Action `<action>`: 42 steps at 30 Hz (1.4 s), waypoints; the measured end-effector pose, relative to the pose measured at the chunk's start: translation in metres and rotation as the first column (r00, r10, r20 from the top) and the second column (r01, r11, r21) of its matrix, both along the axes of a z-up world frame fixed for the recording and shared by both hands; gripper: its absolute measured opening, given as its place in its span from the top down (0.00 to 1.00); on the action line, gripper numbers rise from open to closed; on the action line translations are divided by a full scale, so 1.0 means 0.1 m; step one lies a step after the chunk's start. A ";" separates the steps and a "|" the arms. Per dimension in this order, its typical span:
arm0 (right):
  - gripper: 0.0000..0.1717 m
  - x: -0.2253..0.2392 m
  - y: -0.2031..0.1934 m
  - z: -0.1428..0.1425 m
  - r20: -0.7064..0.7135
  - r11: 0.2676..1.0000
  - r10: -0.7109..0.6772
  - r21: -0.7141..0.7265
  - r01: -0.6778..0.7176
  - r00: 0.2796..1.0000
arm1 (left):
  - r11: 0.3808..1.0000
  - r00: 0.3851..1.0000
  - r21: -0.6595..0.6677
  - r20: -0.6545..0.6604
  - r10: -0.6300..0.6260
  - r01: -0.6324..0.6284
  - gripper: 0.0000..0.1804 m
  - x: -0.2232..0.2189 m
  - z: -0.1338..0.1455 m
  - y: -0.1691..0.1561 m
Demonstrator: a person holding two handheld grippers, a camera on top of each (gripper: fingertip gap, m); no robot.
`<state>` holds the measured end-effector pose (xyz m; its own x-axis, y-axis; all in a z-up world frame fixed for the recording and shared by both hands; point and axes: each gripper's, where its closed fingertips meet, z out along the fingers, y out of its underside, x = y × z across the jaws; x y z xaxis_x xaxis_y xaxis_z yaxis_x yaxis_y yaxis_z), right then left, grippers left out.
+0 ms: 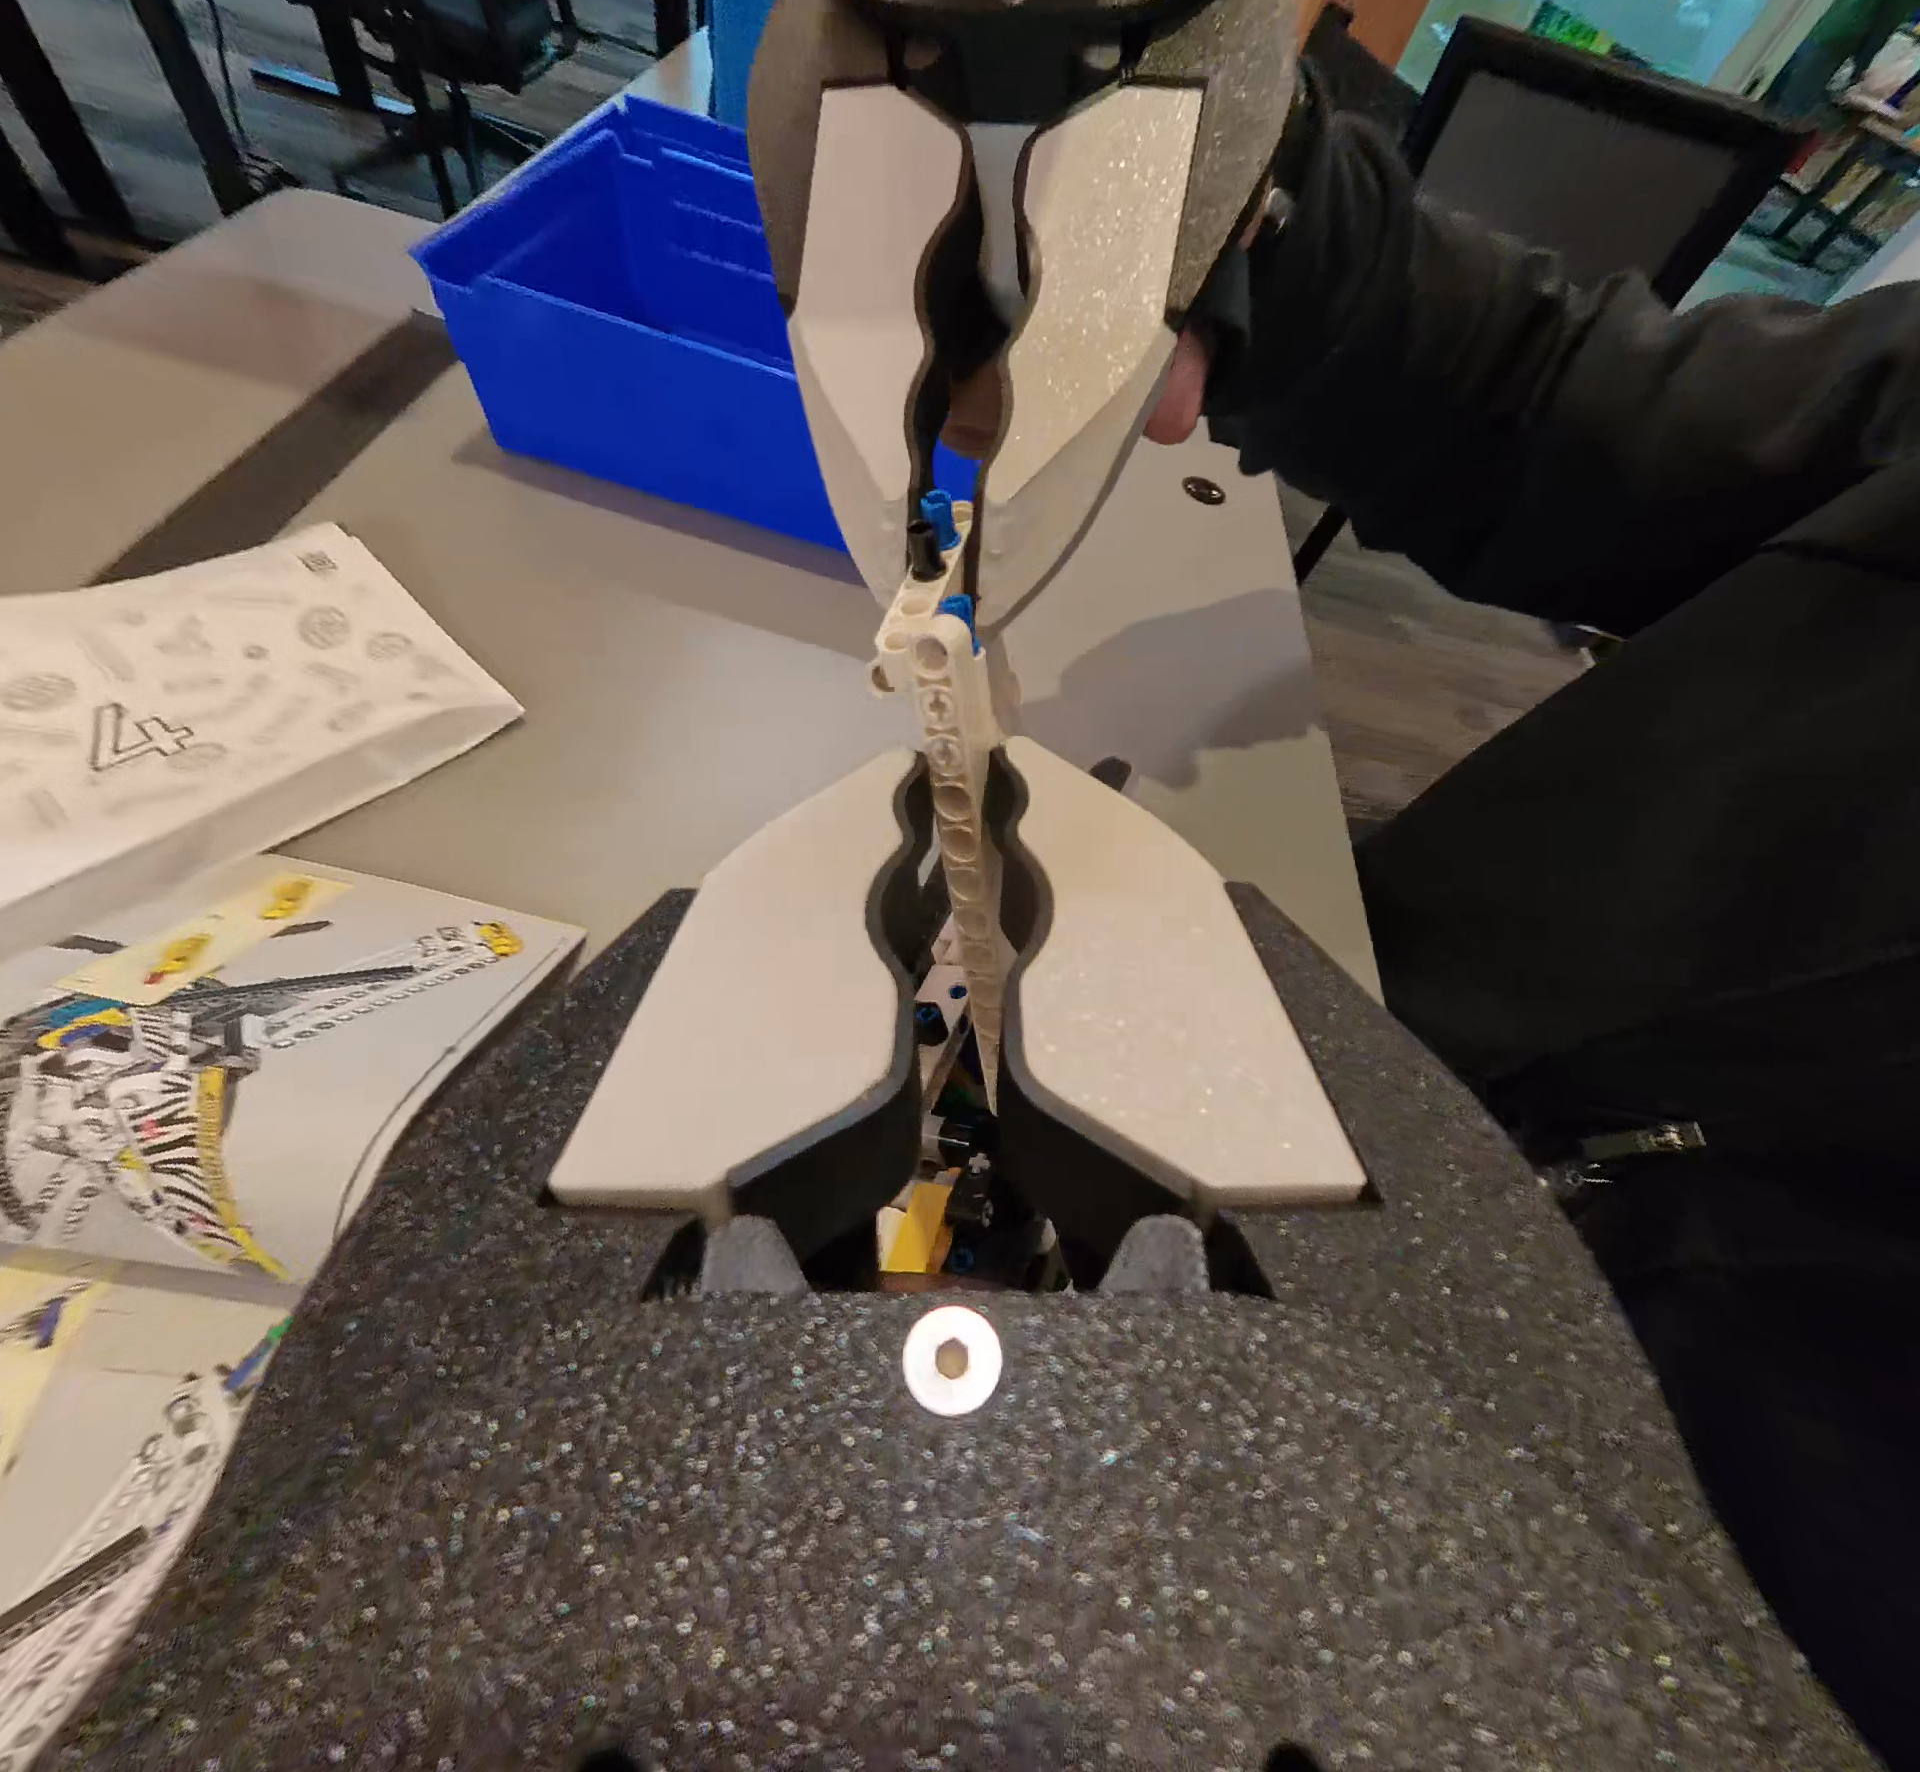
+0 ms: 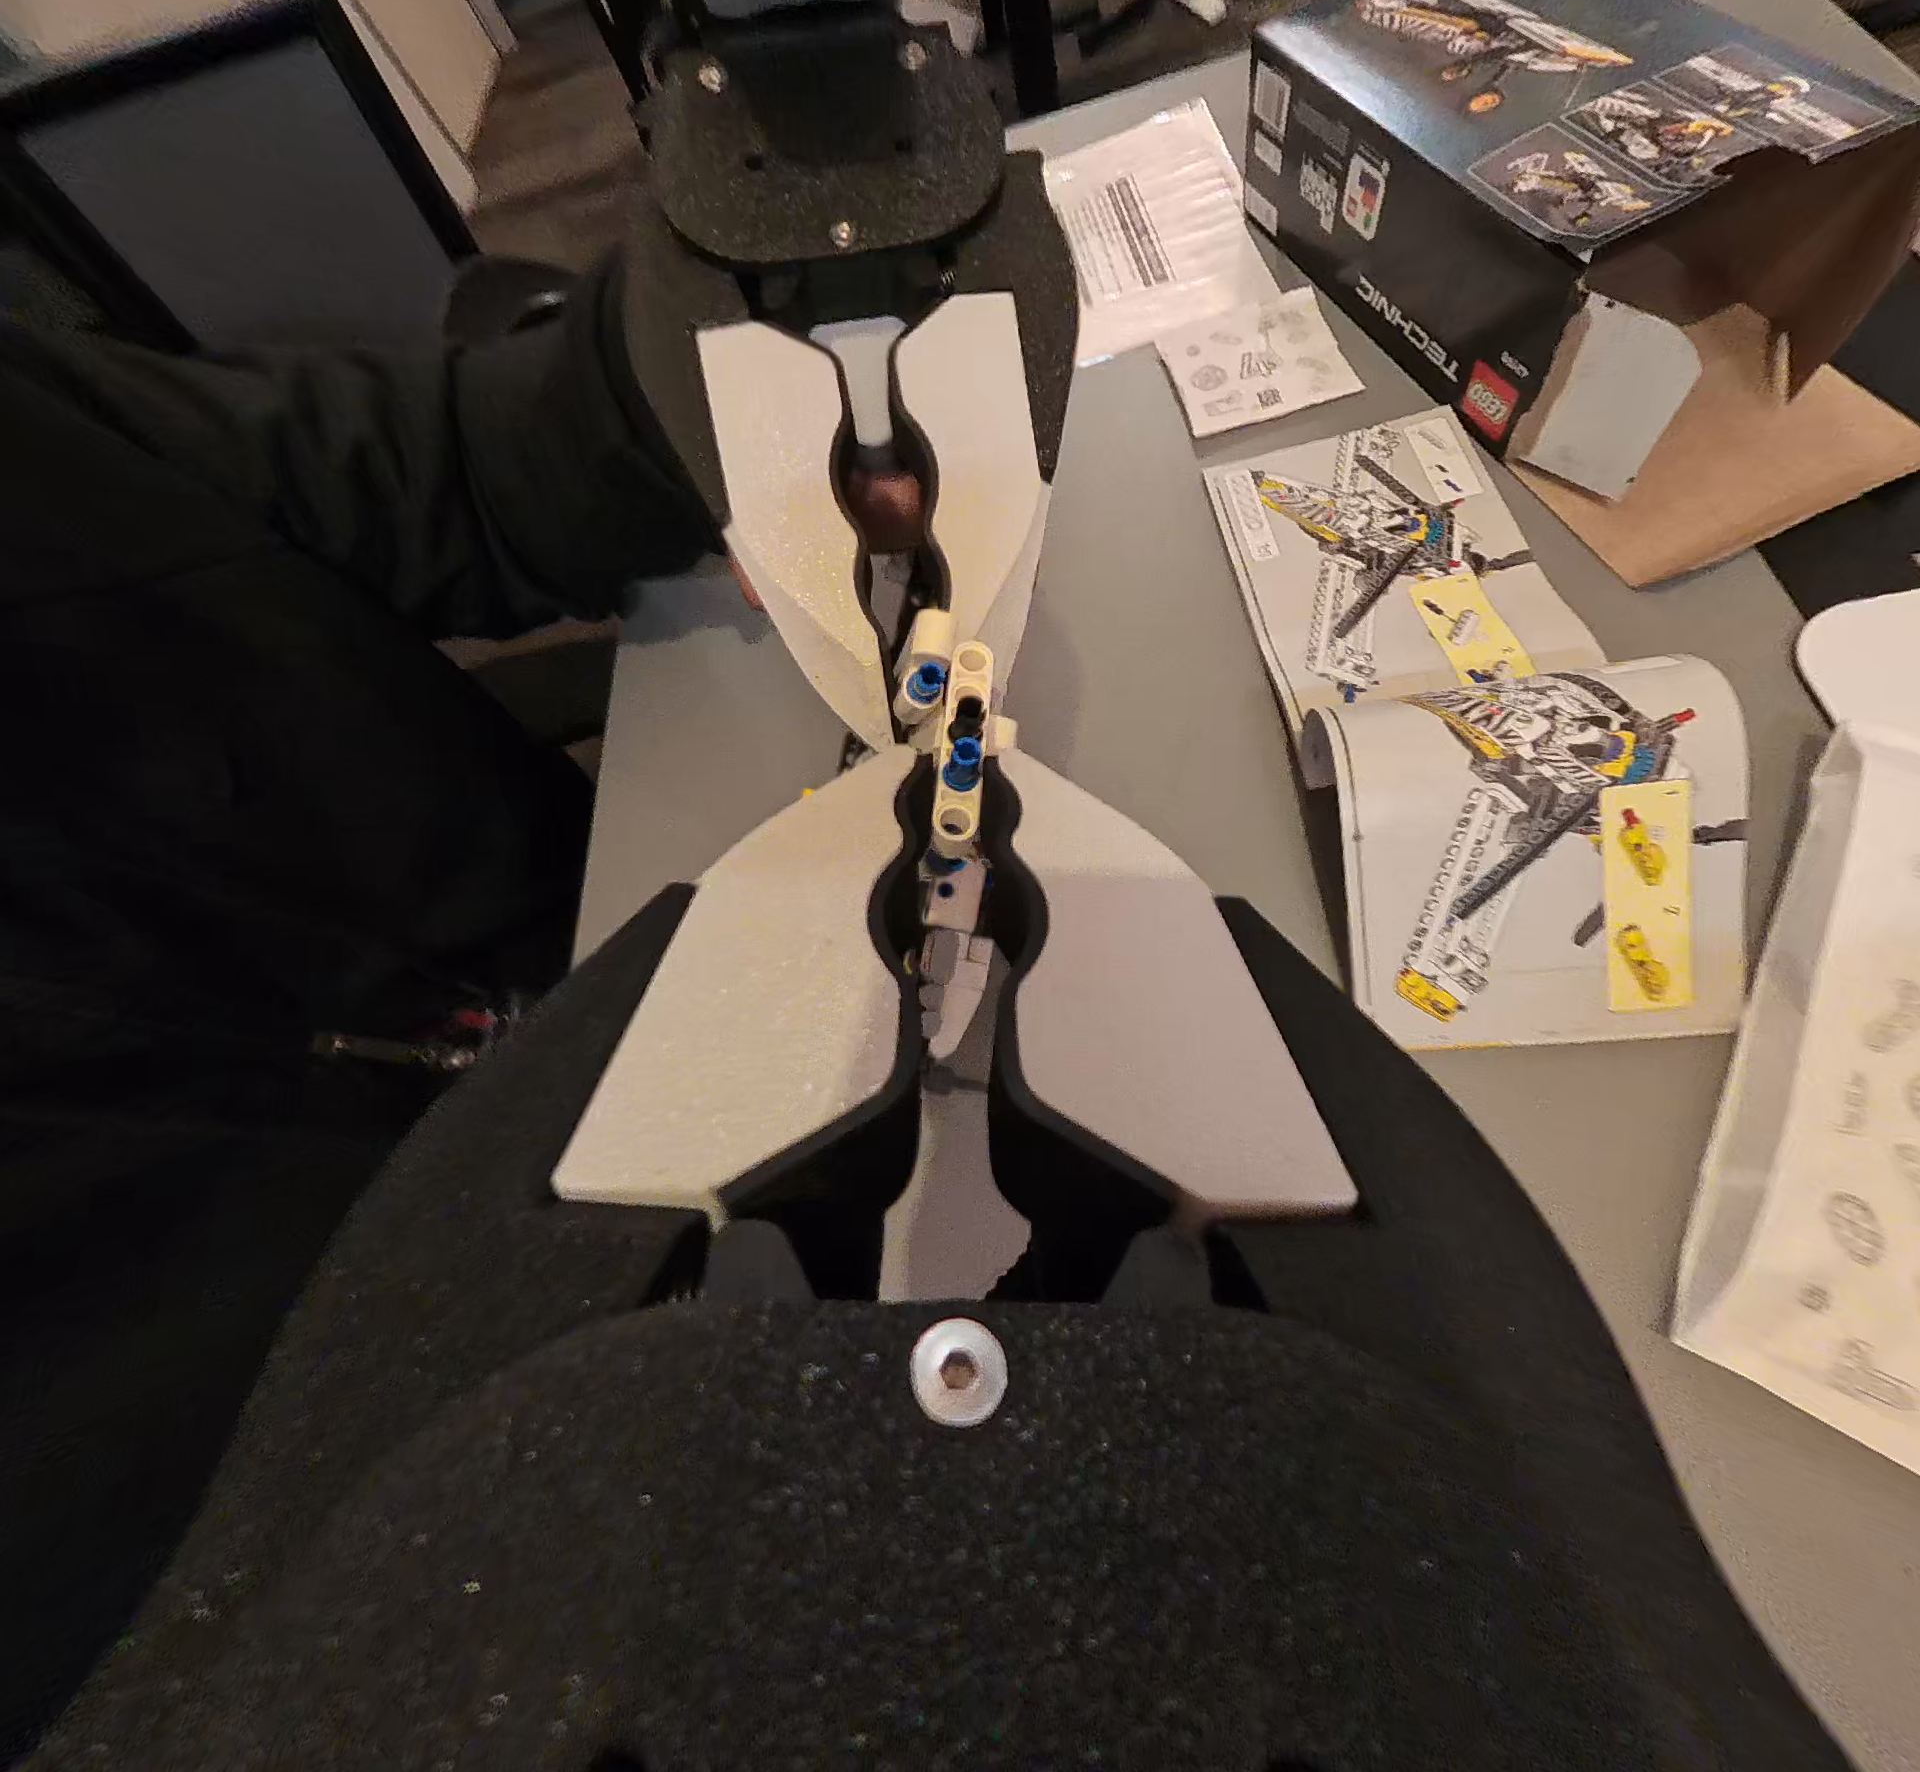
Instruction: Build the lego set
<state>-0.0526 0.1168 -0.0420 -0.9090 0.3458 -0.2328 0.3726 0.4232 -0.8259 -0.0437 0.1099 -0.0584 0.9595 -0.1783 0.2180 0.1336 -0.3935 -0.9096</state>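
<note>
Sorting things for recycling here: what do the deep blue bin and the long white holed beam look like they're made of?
Blue bin: looks like moulded plastic, smooth and slightly glossy, with uniform colour and stepped ridges inside. Long white holed beam: probably hard plastic, smooth cream-white with crisp round holes, clamped by the left gripper.

The left tongs [image 1: 961, 766] and the right tongs [image 2: 961, 766] meet tip to tip above the surface [image 1: 644, 683], pointing at each other. The left pair is nearly closed, its white fingers [image 1: 831, 943] pressed on a long white perforated beam [image 1: 961, 849]. The right pair is likewise nearly closed, clamped on a short white beam with blue pins [image 2: 961, 777]. A black-sleeved arm [image 1: 1558, 434] comes in behind each pair.
</note>
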 end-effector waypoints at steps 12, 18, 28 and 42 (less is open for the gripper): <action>0.96 0.01 0.14 0.30 -0.115 0.976 -0.098 -0.204 0.073 0.989 | 0.988 0.999 0.154 0.036 0.020 -0.025 0.95 0.01 0.24 -0.10; 0.96 0.10 0.20 0.39 -0.171 0.950 -0.175 -0.288 0.120 0.970 | 0.959 0.994 0.265 -0.022 0.109 -0.099 0.95 -0.02 0.37 -0.22; 0.96 0.14 -0.13 0.25 -0.138 0.864 -0.189 -0.494 0.098 0.972 | 0.917 0.976 0.346 -0.014 0.219 -0.201 0.95 -0.04 0.44 -0.36; 0.96 0.17 -0.38 0.12 -0.044 0.779 -0.172 -0.617 0.109 0.984 | 0.926 0.982 0.343 0.153 0.111 -0.158 0.95 0.05 0.31 -0.45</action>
